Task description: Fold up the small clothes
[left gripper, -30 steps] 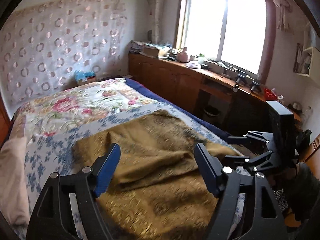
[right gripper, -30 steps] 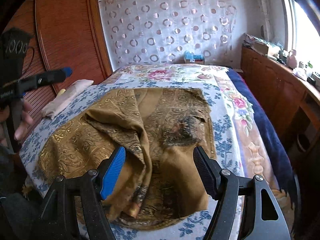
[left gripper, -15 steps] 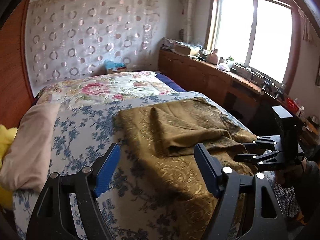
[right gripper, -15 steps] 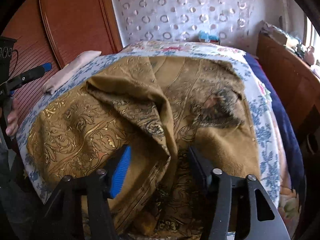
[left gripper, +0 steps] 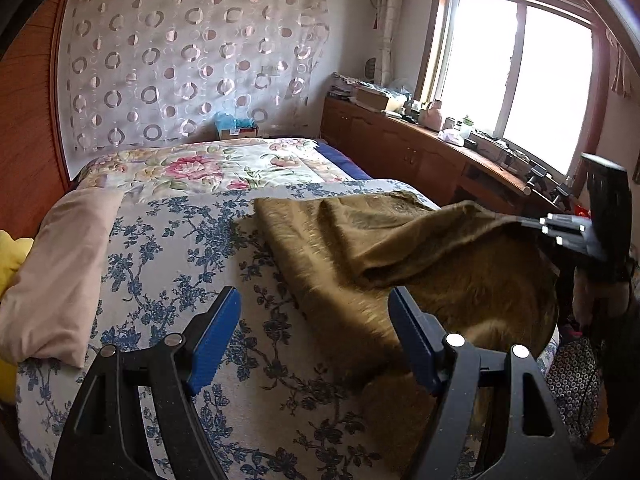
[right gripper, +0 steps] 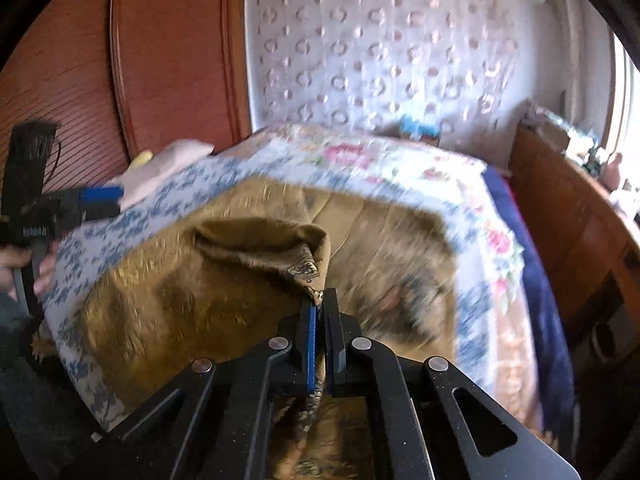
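Observation:
A brown-gold patterned garment (left gripper: 360,248) lies spread on the bed (left gripper: 172,248). In the right wrist view my right gripper (right gripper: 320,312) is shut on a fold of the garment (right gripper: 256,248) and holds that fold lifted above the rest of the cloth. In the left wrist view my left gripper (left gripper: 314,320) is open and empty, over the blue-flowered sheet just left of the garment's near edge. The right gripper also shows at the right edge of the left wrist view (left gripper: 572,232), with cloth hanging from it. The left gripper shows at the left of the right wrist view (right gripper: 96,200).
A pink pillow (left gripper: 56,268) lies on the bed's left side. A flowered quilt (left gripper: 208,166) covers the far end. A wooden cabinet (left gripper: 420,152) with clutter runs under the window on the right. A wooden wardrobe (right gripper: 100,60) stands left.
My right gripper has closed on a fold of the garment and lifted it. My left gripper has swung left, off the garment and over the sheet.

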The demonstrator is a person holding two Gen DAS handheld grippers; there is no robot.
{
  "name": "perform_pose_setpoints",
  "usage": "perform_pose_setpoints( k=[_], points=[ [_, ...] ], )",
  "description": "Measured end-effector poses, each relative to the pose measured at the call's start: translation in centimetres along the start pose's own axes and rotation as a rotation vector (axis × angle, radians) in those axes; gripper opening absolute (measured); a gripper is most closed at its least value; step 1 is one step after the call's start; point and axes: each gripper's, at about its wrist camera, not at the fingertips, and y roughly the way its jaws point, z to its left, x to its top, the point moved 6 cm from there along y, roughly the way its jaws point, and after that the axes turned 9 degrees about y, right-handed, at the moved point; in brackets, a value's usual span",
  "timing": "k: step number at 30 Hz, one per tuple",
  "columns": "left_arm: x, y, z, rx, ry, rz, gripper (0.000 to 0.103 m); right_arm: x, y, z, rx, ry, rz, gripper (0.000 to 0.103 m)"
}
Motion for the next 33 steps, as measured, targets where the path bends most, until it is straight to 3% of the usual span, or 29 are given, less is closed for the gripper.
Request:
perform_pose_setpoints(
  k=[4, 8, 11, 14, 15, 22, 33],
  points=[
    [-0.1, 0.1, -0.4, -0.012, 0.003, 0.002, 0.077, 0.1, -0.4, -2.8, -0.111, 0.008, 0.0, 0.003],
    [-0.3, 0.3, -0.7, -0.013, 0.007, 0.007, 0.077, -2.0, 2.4, -5.3, -0.194, 0.026, 0.124, 0.003],
    [-0.2, 0.5, -0.5, -0.008, 0.002, 0.009, 0.077, -2.6, 3.0, -5.2, -0.199, 0.022, 0.152, 0.018],
    [-0.2, 0.6, -0.4, -0.005, 0.001, 0.01, 0.077, -1.8, 2.3, -4.8, -0.185, 0.032, 0.127, 0.048],
    [-0.2, 0.5, -0.4, -0.005, 0.002, 0.009, 0.077, -1.5, 1.9, -4.6, -0.178, 0.031, 0.116, 0.051],
    [-0.3, 0.5, -0.1, 0.007, 0.003, 0.004, 0.077, -1.3, 2.0, -2.3, -0.122, -0.012, 0.085, 0.058],
    [-0.6, 0.4, 0.0, 0.021, 0.015, 0.004, 0.077, 0.7, 9.3, 0.8, 0.014, -0.088, 0.183, 0.06]
  ],
)
